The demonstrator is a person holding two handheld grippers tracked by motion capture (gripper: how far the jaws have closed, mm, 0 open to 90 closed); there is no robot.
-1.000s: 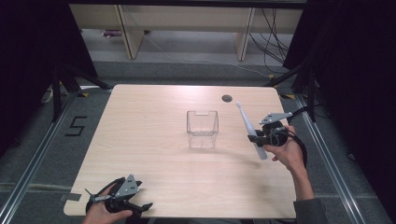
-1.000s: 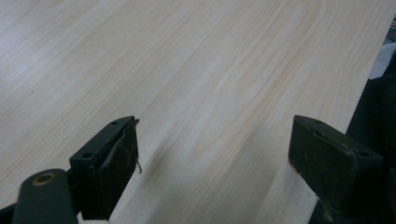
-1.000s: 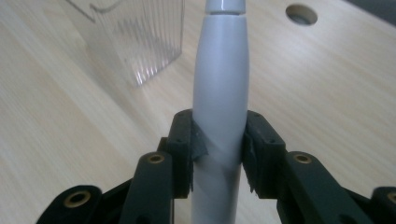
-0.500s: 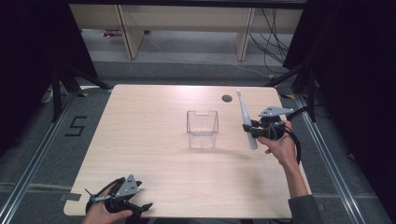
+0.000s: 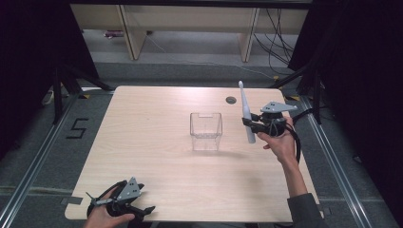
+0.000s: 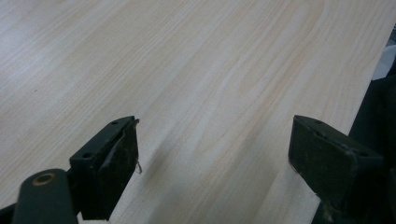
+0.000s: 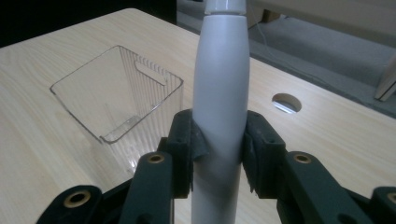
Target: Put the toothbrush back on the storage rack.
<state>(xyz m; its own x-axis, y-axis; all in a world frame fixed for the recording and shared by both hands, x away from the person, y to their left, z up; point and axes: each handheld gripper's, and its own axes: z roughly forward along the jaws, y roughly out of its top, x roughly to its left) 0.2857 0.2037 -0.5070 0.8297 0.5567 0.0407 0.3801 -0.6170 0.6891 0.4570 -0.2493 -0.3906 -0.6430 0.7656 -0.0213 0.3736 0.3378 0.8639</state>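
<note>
Since a second ago, the right tongs (image 5: pixel 250 124) and the grey stick (image 5: pixel 245 110) clamped in them have been raised off the bench (image 5: pixel 157 109) and carried toward its far edge; the stick, then slanted low beside the hand, is now held nearly upright. The left tongs have been kept where they were.

At the near left corner of the bench, the left tongs (image 5: pixel 142 209) are seen in the high view, held low by the left hand (image 5: pixel 102 217). In the left gripper view the jaws are spread wide apart, with nothing between them but pale wood grain; the right-hand jaw is set out past the bench edge.

Near the middle of the bench, a clear bin (image 5: pixel 206 130) is stood upright, its mouth open. It is seen again in the right gripper view (image 7: pixel 119 93), ribbed on its walls and with nothing inside it.

To the right of the bin and apart from it, the stick is gripped near its lower part by the right tongs, held by the right hand (image 5: pixel 280 142) above the bench. In the right gripper view the jaws are pressed against both sides of the stick (image 7: pixel 222 93). A round hole (image 5: pixel 231 100) is cut in the bench beyond.
</note>
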